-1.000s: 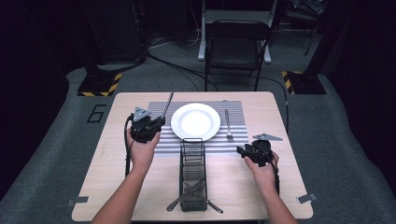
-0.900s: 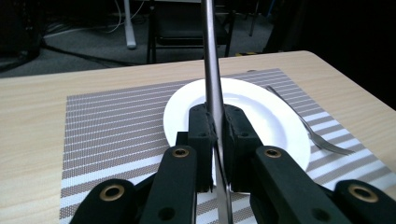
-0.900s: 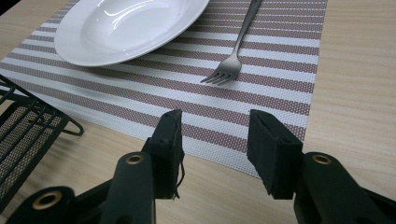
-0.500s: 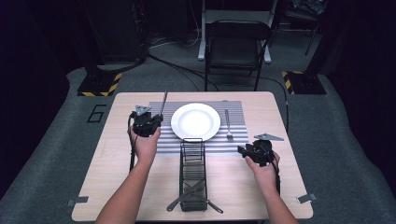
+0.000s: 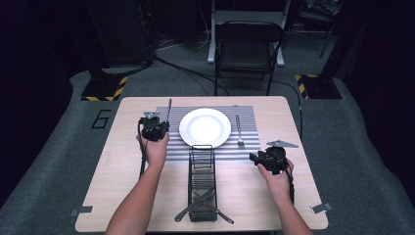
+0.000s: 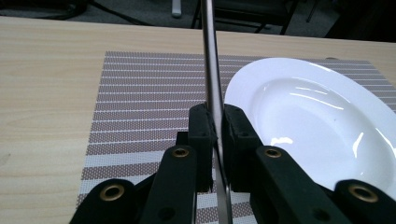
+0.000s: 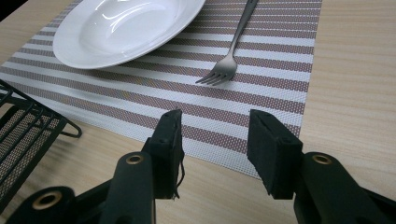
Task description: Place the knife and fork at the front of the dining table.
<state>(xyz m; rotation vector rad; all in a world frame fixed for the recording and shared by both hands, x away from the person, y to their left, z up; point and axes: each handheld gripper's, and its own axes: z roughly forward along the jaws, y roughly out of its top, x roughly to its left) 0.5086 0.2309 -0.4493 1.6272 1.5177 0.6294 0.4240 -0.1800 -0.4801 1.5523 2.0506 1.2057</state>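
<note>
My left gripper (image 5: 163,125) is shut on a thin metal table knife (image 5: 169,108), left of the white plate (image 5: 205,127). In the left gripper view the knife (image 6: 211,70) runs edge-on between the pads of my left gripper (image 6: 217,123), low over the striped placemat (image 6: 140,107), with the plate (image 6: 308,116) just to its right. A fork (image 5: 239,129) lies on the mat right of the plate. My right gripper (image 5: 257,157) stands open and empty at the mat's near right corner. In its own view the right gripper (image 7: 215,130) faces the fork (image 7: 233,51) and the plate (image 7: 121,25).
A black wire cutlery caddy (image 5: 202,181) lies lengthwise at the table's front middle, with a few utensils at its near end; its corner (image 7: 23,130) is left of my right gripper. A chair (image 5: 244,49) stands beyond the table's far edge.
My left gripper has come down toward the placemat with the knife, whose far tip has swung a little to the left. The right gripper has stayed still.
</note>
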